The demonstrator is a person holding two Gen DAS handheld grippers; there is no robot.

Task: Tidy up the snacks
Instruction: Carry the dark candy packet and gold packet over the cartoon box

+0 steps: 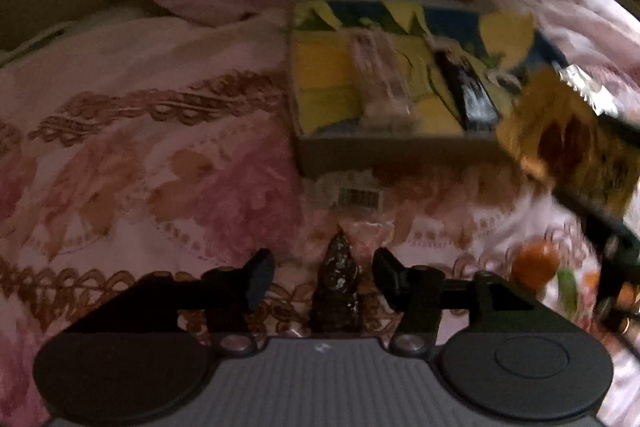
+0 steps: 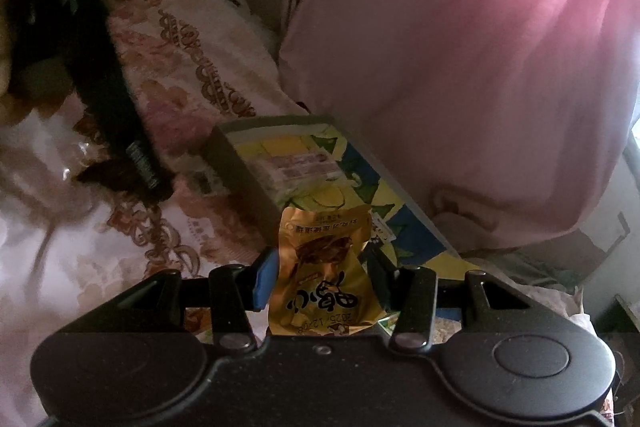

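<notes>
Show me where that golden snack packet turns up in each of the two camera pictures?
Left wrist view: the golden snack packet is at the right edge, blurred, beside the box's right end.
Right wrist view: it is at bottom centre, between the fingers of the right gripper.
Shared landmark: the yellow-and-blue box lying on the floral cloth.

Left of the open box [image 1: 384, 147] the flowered bedspread [image 1: 140, 147] lies bare, with room for a claw to pass. Behind the box a big pink pillow [image 2: 460, 67] blocks the way. The box floor is partly taken by a clear packet [image 1: 380, 75] and a dark packet [image 1: 472, 95]; its near-left part is free. The gold packet [image 1: 560, 139] hangs over the box's right corner.
</notes>
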